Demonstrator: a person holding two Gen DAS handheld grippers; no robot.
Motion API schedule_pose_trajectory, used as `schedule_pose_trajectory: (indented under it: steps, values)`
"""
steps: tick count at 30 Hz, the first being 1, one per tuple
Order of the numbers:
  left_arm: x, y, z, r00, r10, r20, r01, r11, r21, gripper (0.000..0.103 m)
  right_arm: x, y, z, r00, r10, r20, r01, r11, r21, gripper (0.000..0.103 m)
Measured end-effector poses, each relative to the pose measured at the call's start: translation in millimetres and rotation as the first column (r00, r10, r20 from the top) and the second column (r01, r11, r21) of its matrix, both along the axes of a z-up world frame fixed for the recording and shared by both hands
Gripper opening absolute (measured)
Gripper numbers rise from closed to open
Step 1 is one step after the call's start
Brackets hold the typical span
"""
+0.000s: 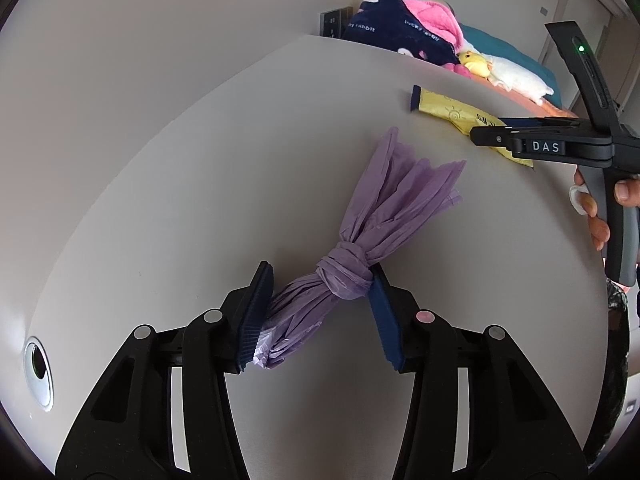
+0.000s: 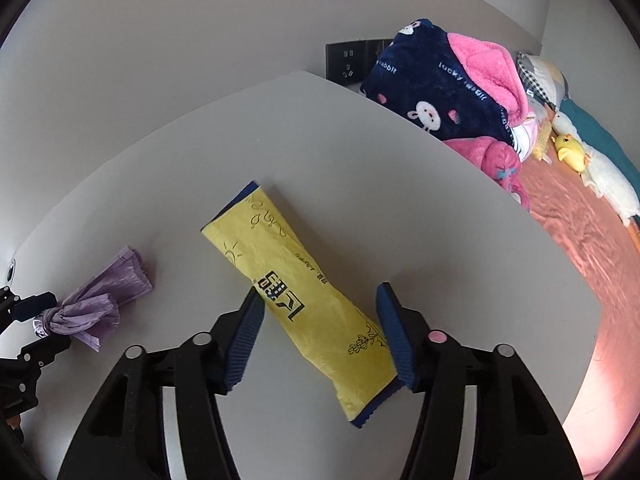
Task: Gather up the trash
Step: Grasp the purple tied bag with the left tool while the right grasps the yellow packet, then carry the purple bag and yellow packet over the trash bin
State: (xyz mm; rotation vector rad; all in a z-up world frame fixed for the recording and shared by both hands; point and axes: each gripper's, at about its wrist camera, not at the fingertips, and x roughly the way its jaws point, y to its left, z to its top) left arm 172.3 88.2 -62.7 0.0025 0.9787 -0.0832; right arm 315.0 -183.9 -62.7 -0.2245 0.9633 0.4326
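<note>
Pinching the knotted purple bag (image 1: 340, 272) with the left gripper (image 1: 320, 312) while the right gripper (image 2: 320, 340) straddles the yellow packet (image 2: 304, 292), both pads touching, ready to bin.

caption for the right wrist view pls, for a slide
Right gripper straddles a yellow packet on the white table; knotted purple bag at left.

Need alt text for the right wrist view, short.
The right gripper straddles a yellow packet lying diagonally on a grey table, its jaws touching the packet's sides. At far left, the left gripper is around a knotted purple plastic bag; blankets and plush toys lie beyond the table.
</note>
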Motion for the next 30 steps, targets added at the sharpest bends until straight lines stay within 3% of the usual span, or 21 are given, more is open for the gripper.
schedule_pose_trajectory:
  steps: [4,7,14,30]
  values:
    - [-1.1,0.2,0.9,1.0,0.003,0.006,-0.003,1.0,-0.008,0.032,-3.6,-0.6,-2.4,1.0,0.01,0.002,-0.01,1.0,0.008,0.033]
    - [-0.7,-0.6,1.0,1.0,0.004,0.008,-0.004,1.0,-0.018,0.022,-7.7,-1.9,-2.5,1.0,-0.001,0.003,0.001,1.0,0.02,0.031]
    - [-2.3,-7.4,1.3,1.0,0.0,0.003,0.0,0.999,-0.04,0.018,-26.5,-8.3,3.5,0.999,-0.029,-0.036,0.032,0.994,0.101,0.03]
    - [-37.8,-40.2,24.5,0.998,-0.047,0.044,0.052,0.991,-0.124,0.017,-96.5,-39.0,40.6,0.999,-0.044,-0.006,0.045,0.985,0.167,0.03]
